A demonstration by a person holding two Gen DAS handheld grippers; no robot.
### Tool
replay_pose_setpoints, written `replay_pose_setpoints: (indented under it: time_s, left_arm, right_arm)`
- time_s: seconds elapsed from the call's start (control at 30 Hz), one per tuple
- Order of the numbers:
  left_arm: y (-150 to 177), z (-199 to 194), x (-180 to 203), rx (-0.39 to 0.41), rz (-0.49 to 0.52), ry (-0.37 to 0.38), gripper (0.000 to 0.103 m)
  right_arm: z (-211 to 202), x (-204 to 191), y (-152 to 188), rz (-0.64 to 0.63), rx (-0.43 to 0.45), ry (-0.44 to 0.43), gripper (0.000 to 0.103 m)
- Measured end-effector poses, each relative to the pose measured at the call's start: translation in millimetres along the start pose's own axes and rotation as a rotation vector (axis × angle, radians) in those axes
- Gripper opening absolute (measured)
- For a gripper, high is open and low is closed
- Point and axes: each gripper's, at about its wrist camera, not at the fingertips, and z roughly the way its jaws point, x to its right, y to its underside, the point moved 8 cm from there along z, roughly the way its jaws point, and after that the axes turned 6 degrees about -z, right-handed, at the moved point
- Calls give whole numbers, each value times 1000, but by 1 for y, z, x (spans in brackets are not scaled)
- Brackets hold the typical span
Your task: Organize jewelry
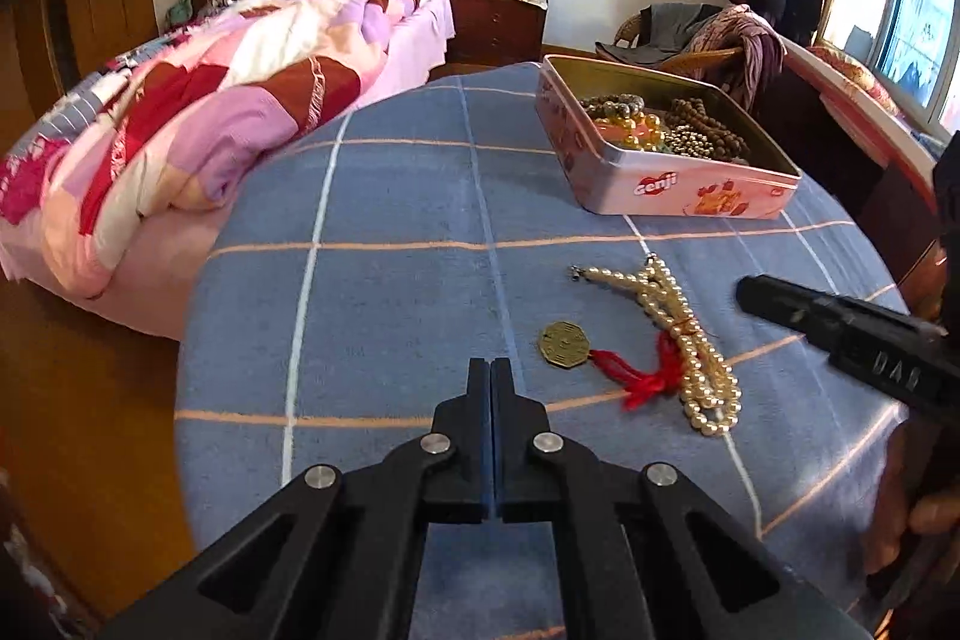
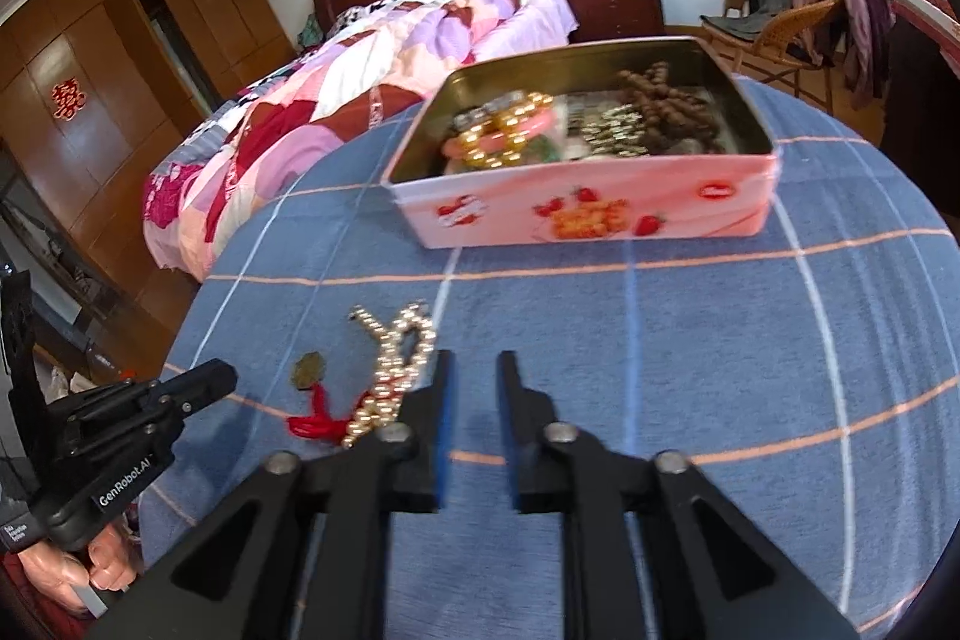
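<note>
Our left gripper, jaws shut and empty, waits lower-centre; our right gripper, jaws partly open on nothing, nears the pearl strand bound for the tin above.

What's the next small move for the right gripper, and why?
Probably shift the right gripper left and down onto the pearl necklace. Its jaws stand apart with nothing between them, and the necklace lies loose on the blue cloth, just left of its fingers, outside the open tin. The left gripper is shut and empty.

Blue checked cloth; pink tin; cream pearl strand; red tassel; brass-coloured medallion.
</note>
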Motion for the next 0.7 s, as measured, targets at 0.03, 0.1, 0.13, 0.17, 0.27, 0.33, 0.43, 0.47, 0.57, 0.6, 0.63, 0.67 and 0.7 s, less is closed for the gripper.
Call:
replay_pose_setpoints:
  time_s: [0.03, 0.1, 0.13, 0.17, 0.27, 0.33, 0.43, 0.47, 0.57, 0.6, 0.63, 0.67, 0.7]
  left_arm:
    - [1, 0, 2, 0, 4, -2, 4]
    - [2, 1, 6, -2, 15, -11, 27]
    - [3, 1, 9, -4, 19, -11, 35]
    - [4, 0, 11, -1, 21, -3, 49]
    - [4, -5, 15, 7, 33, 12, 56]
    - [6, -7, 19, 4, 54, 14, 57]
    - [7, -8, 26, 1, 81, 24, 57]
    - [8, -8, 28, 1, 85, 27, 57]
    - [9, -4, 36, -8, 96, 40, 57]
    - [8, -2, 41, -11, 101, 44, 57]
    - [8, 0, 46, -12, 106, 49, 57]
    - [6, 3, 52, -12, 113, 55, 57]
    - [3, 5, 57, -14, 116, 57, 57]
  right_arm:
    - [3, -7, -1, -19, -3, -4, 42]
    - [11, -20, -3, -64, -20, -2, 43]
    - [17, -25, -3, -86, -36, 5, 43]
    - [25, -30, -1, -117, -66, 24, 43]
    - [39, -40, 3, -254, -99, 131, 36]
    - [38, -40, 4, -306, -99, 174, 17]
    - [27, -18, 1, -188, -73, 120, 16]
    - [21, -11, -1, -162, -57, 120, 16]
    - [2, 17, -6, -65, -8, 107, 16]
    - [-3, 26, -6, -39, -1, 109, 16]
    - [-7, 32, -6, -23, 3, 120, 16]
    - [-9, 41, -6, -6, 5, 141, 16]
    - [-9, 47, -5, 4, 3, 152, 16]
